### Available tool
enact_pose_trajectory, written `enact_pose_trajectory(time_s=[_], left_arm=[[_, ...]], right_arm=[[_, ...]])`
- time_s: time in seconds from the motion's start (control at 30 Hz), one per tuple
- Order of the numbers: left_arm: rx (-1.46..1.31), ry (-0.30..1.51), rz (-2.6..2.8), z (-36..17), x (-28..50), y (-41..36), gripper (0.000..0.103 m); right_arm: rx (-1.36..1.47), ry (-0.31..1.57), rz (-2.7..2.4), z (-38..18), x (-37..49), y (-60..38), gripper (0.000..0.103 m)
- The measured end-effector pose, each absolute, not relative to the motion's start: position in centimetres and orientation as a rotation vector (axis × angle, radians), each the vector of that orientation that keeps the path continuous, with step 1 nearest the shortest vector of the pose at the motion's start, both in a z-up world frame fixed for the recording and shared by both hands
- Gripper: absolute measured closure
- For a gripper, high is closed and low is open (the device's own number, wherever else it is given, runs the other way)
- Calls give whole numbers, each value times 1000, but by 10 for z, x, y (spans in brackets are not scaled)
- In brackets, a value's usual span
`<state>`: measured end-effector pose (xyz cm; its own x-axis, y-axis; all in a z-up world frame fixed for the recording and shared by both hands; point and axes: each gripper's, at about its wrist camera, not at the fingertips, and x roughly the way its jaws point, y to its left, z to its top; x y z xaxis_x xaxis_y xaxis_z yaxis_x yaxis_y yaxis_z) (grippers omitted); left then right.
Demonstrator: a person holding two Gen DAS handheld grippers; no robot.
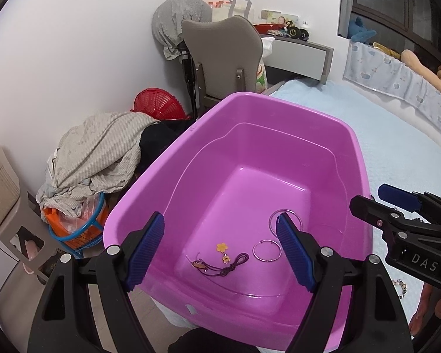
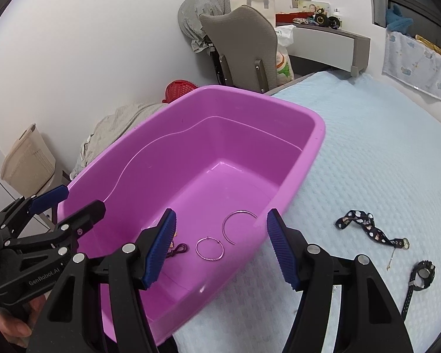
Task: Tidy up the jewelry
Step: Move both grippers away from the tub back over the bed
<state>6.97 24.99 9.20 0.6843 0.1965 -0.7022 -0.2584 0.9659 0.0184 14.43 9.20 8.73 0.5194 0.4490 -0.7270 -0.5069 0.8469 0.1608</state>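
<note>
A pink plastic tub point(image 1: 279, 99) point(image 2: 250, 92) sits at the edge of a light-blue bed. On its floor lie a small silver hoop point(image 1: 266, 251) point(image 2: 210, 249), a larger silver hoop point(image 1: 285, 220) point(image 2: 239, 226) and an orange flower charm point(image 1: 222, 247) on a purple cord point(image 1: 235, 263) point(image 2: 178, 248). My left gripper point(image 1: 220, 250) point(image 2: 73, 203) hovers open over the tub's near end, with nothing between its fingers. My right gripper point(image 2: 220, 250) point(image 1: 379, 201) is open and holds nothing; it hangs over the tub's right rim.
On the bed right of the tub lie a black patterned strap point(image 2: 364, 226), a black watch point(image 2: 420, 276), a small gold pin point(image 2: 392, 260) and a beaded bracelet point(image 1: 401, 286). Left of the bed are a grey chair point(image 1: 220, 56), piled clothes point(image 1: 103, 153) and baskets point(image 1: 76, 229).
</note>
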Motion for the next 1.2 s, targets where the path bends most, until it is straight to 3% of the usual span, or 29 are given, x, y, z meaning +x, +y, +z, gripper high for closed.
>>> enact_pose_trajectory(time_s=[0.63, 1.2], left_arm=[[-37, 740, 143, 107, 43, 185, 26], [-15, 775, -17, 93, 27, 103, 26]], right_arm=[[31, 806, 454, 89, 89, -8, 41], [116, 864, 256, 45, 6, -117, 40]])
